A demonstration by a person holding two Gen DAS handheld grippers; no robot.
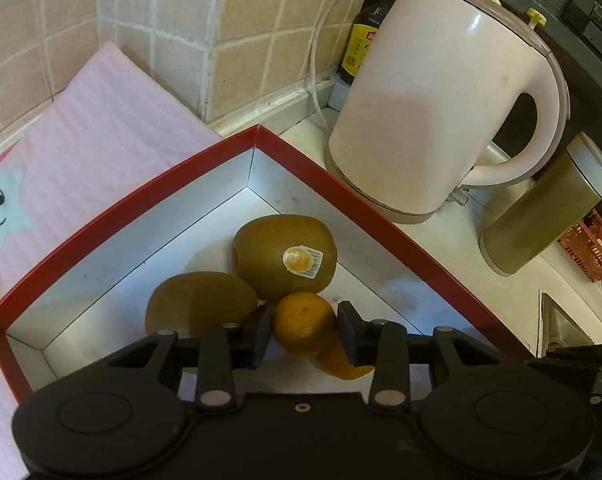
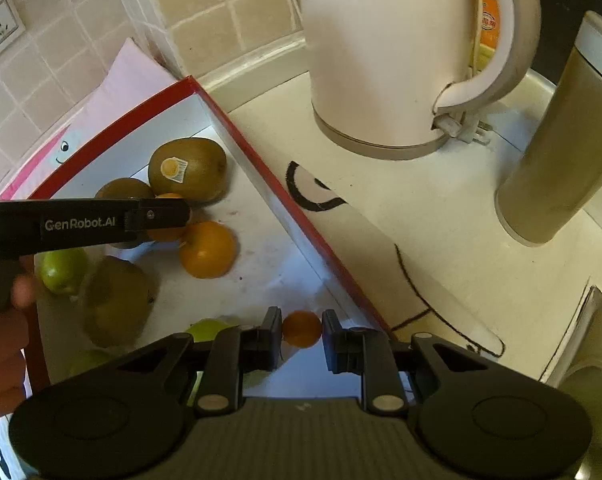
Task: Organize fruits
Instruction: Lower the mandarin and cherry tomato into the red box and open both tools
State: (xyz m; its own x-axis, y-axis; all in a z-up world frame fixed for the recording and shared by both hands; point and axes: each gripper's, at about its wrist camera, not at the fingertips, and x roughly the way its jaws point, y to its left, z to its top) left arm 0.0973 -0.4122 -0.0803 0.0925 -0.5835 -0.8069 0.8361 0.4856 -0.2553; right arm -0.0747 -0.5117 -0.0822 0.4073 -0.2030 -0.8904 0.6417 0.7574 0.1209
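Right wrist | left gripper [image 2: 167, 216] "GenRobot.AI", seemingly clamping orange [image 1: 303, 322] | right gripper [image 2: 302, 330] clamps kumquat [image 2: 301, 329]

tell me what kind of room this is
Most likely a home kitchen counter: a pale pink electric kettle stands against the beige tiled wall, with a dark sauce bottle behind it and a steel sink's edge nearby.

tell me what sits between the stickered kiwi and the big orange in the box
A small orange, with the left gripper around it; the right wrist view shows it between the stickered kiwi and the big orange.
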